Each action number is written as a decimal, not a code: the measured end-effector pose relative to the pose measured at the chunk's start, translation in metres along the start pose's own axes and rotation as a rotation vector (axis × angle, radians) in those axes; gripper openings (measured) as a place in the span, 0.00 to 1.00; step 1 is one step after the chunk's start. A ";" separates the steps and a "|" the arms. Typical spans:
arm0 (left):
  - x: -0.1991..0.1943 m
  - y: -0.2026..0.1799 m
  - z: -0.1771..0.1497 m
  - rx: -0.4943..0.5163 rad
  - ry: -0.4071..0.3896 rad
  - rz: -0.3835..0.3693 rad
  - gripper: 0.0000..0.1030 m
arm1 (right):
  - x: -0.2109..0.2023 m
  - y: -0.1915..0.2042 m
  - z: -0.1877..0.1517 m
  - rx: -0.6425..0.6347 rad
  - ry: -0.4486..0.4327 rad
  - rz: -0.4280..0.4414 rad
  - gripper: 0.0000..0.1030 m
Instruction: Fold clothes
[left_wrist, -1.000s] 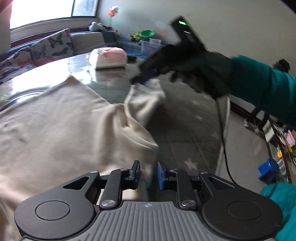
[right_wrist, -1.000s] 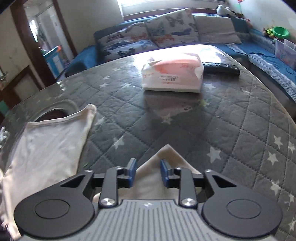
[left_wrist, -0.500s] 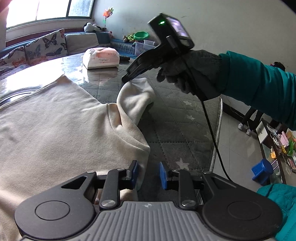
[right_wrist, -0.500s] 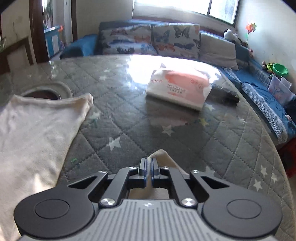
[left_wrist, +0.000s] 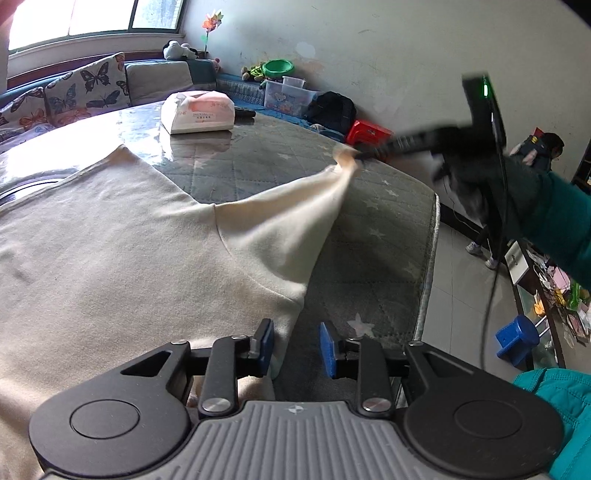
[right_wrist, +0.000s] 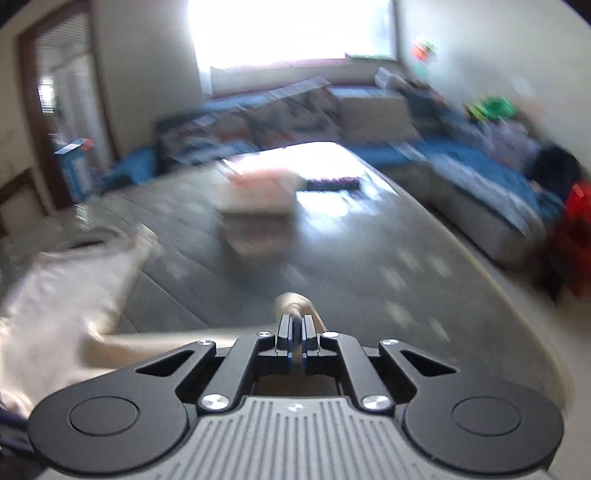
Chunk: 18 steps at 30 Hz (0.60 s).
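Right hand-held gripper (right_wrist: 296, 334) clamped on sleeve (left_wrist: 295, 218) tip, pulling it taut rightward above surface (left_wrist: 380, 229). Left hand-held gripper (left_wrist: 296, 347) apart near shirt (left_wrist: 110, 251) edge. Next, likely: lay sleeve flat or across body.

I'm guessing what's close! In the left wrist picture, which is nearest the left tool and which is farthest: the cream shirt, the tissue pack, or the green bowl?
From the left tool, nearest first:
1. Cream shirt: its edge lies right at the tool's open fingers, spreading left.
2. Tissue pack: farther up the table, left of centre.
3. Green bowl: past the table, by the back wall.
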<state>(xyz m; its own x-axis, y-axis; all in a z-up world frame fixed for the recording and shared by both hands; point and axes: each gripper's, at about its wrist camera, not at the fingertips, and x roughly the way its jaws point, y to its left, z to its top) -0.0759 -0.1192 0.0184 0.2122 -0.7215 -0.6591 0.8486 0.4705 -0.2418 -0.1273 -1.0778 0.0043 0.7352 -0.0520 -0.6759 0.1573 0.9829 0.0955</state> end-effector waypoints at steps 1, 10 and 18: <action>0.000 0.000 0.001 0.001 0.006 0.000 0.30 | 0.001 -0.009 -0.006 0.030 0.018 -0.019 0.04; -0.001 -0.005 0.007 -0.025 0.005 0.013 0.30 | 0.000 -0.008 -0.004 0.017 -0.033 0.029 0.08; -0.002 -0.009 0.004 -0.067 -0.002 0.035 0.33 | 0.052 0.023 0.005 -0.061 0.041 0.064 0.13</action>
<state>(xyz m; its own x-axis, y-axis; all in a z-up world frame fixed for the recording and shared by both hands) -0.0819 -0.1243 0.0244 0.2422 -0.7051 -0.6665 0.8065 0.5282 -0.2656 -0.0823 -1.0585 -0.0245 0.7148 0.0175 -0.6991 0.0690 0.9930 0.0954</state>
